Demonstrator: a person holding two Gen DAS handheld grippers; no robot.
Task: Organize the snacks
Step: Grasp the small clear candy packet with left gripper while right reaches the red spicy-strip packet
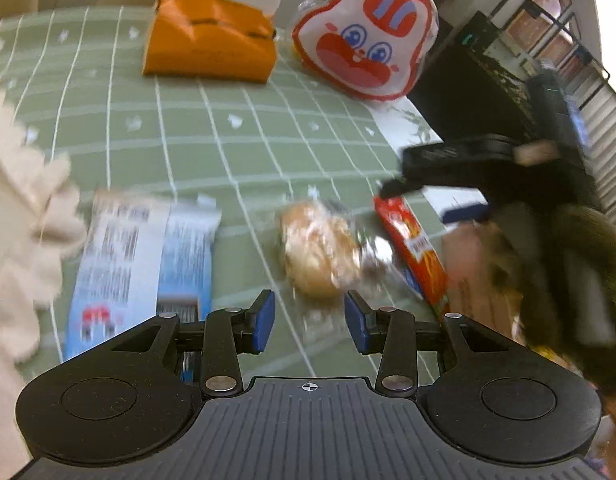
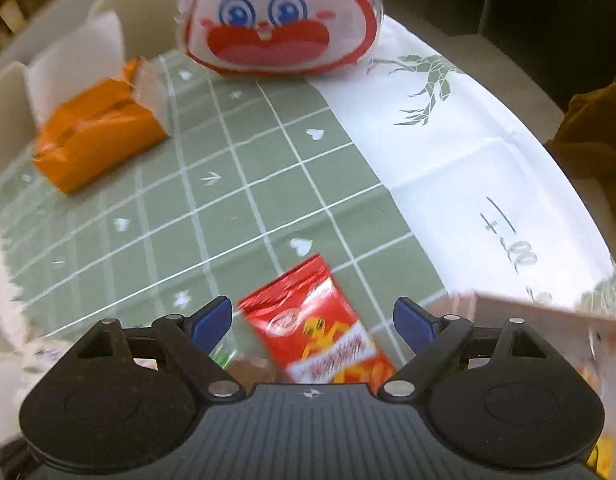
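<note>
My left gripper (image 1: 309, 320) is open, its blue pads apart with nothing between them. A wrapped bun (image 1: 319, 252) lies on the green checked cloth just ahead of it. A blue-and-white packet (image 1: 140, 264) lies to the bun's left and a red snack packet (image 1: 411, 248) to its right. My right gripper (image 1: 423, 196), blurred, hovers over that packet's far end. In the right wrist view the right gripper (image 2: 311, 320) is open wide, and the red snack packet (image 2: 319, 328) lies below the gap, untouched by the pads.
An orange tissue pack (image 1: 212, 40) and a white-and-red bunny bag (image 1: 367, 32) stand at the table's far side. A cardboard box (image 2: 547, 312) sits at the right on the white cloth. Cream fluffy fabric (image 1: 20, 200) fills the left edge.
</note>
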